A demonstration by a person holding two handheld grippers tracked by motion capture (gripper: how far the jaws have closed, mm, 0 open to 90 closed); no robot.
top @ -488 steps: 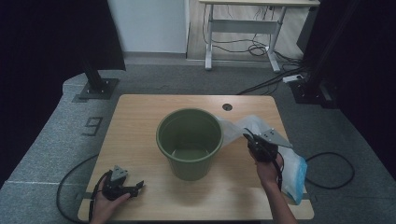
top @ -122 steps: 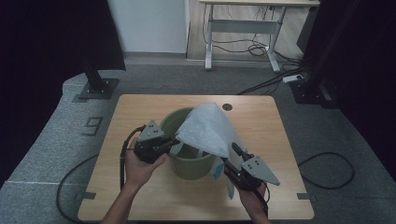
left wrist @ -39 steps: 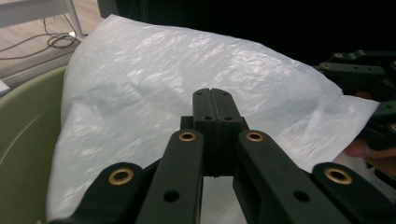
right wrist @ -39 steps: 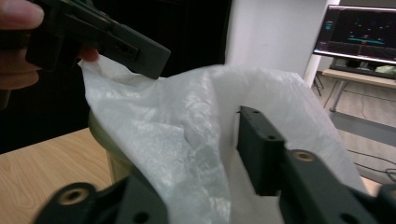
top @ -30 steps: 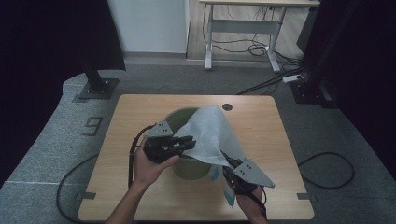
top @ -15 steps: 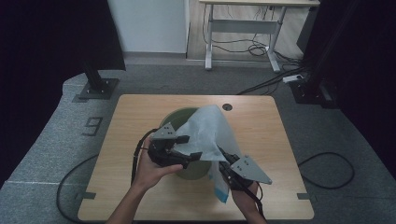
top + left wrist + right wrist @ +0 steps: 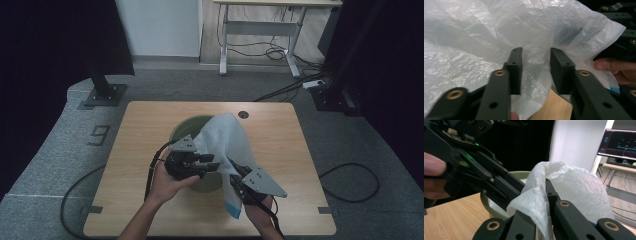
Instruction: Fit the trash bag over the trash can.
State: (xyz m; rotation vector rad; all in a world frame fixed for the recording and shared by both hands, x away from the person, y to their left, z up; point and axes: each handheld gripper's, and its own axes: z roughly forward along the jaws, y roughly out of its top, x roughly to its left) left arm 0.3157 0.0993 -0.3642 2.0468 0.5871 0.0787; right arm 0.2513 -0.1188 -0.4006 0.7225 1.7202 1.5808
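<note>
Main risk: the thin, crinkled white plastic bag (image 7: 227,137) tears or slips while you stretch it over the round olive-green plastic bucket (image 7: 185,125). You've got 2 claws on 1 flimsy film, so if they pull apart too hard or too fast it'll rip at a pinch pt. If the grip is shallow, the edge pops out and the bag slumps back. 2nd risk: the bucket looks light and sits loose on the pale wooden table (image 7: 150,130), so a sideways tug thru the bag could tip or slide it. 3rd: the 2 claws are v. close together at the near rim, so they could knock each other. Right claw (image 7: 536,195) is pressed together on a fold of the bag, and the film drapes over its jaws and balloons up beyond them, w/ the bucket rim (image 7: 516,173) just behind. Left claw (image 7: 535,53) has just been closing, w/ a ruck of the bag (image 7: 474,37) between its jaws. There's a gap between the pads, so I can't tell if they actually bite the film; check that before pulling. From above, the left claw (image 7: 212,165) and right claw (image 7: 232,167) sit side by side at the near rim. The bag rises from them as a peak over the bucket's right half. Its blue-edged end hangs outside the near wall, beside the right claw.
</note>
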